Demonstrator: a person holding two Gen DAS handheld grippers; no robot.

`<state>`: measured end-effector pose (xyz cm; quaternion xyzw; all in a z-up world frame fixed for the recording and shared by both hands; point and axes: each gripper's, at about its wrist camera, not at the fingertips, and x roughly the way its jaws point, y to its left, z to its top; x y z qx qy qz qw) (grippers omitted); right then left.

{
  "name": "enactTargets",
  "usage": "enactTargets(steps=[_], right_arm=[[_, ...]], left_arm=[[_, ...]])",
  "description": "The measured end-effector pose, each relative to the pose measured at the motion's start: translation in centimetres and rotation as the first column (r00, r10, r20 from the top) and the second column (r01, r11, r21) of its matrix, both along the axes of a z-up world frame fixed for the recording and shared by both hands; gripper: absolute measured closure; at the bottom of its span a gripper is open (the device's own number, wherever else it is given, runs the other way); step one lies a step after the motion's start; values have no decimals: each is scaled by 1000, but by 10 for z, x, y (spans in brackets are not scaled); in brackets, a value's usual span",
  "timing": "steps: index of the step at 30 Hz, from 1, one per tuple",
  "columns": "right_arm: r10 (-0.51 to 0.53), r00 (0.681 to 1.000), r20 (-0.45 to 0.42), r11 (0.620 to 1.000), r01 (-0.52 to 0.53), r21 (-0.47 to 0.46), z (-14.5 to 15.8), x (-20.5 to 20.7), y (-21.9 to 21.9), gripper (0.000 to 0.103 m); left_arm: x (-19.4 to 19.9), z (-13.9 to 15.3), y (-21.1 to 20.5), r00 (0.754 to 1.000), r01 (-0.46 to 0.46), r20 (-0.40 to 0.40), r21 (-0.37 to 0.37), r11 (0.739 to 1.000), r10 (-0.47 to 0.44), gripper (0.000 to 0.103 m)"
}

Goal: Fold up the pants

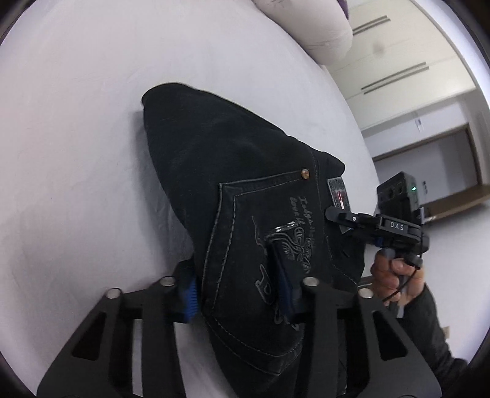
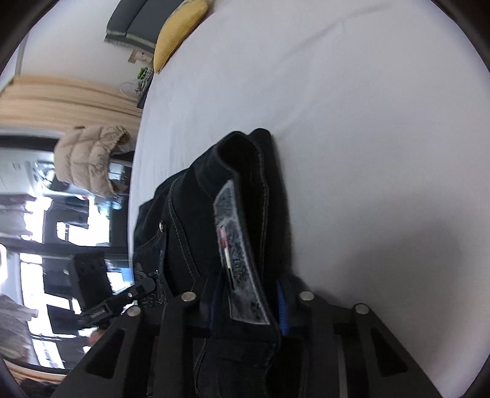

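Black jeans lie folded on the white bed sheet, back pocket with grey embroidery facing up. My left gripper is shut on the pocket end, its blue pads pressed on either side of the thick fold. A hand holds my right gripper at the waistband, beside the grey patch label. In the right wrist view the waistband and the patch label stand on edge between the fingers of the right gripper, which is shut on them. The left gripper shows at the lower left, at the jeans.
A pale pillow lies at the bed's far end, with white wardrobe doors behind. In the right wrist view a yellow pillow sits at the sheet's far edge, and a beige puffer jacket hangs beside the bed.
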<state>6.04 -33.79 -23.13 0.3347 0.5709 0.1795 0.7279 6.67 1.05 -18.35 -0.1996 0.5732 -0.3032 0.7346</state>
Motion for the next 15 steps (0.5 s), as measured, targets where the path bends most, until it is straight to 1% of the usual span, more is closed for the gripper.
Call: enactTargets(steps=[2, 4, 8, 12, 14, 15], right_arm=[[-1, 1000, 23, 999, 2, -45, 12, -3, 8, 80], [-6, 999, 52, 998, 10, -64, 22, -5, 11, 84], [20, 991, 131, 995, -7, -99, 57, -7, 30, 85], [48, 981, 189, 996, -32, -87, 83, 13, 54, 85], [52, 974, 219, 997, -38, -65, 92, 31, 65, 85], [57, 971, 231, 997, -45, -57, 96, 42, 73, 85]], left_arm=[[0, 8, -1, 1000, 6, 16, 1, 1000, -6, 75], [3, 12, -1, 1000, 2, 21, -8, 1000, -2, 80], [6, 34, 9, 998, 2, 63, -23, 1000, -1, 81], [26, 71, 42, 988, -30, 151, -11, 999, 31, 81], [41, 87, 59, 981, -44, 187, 11, 999, 41, 81], [55, 97, 71, 976, -51, 212, 34, 998, 42, 81]])
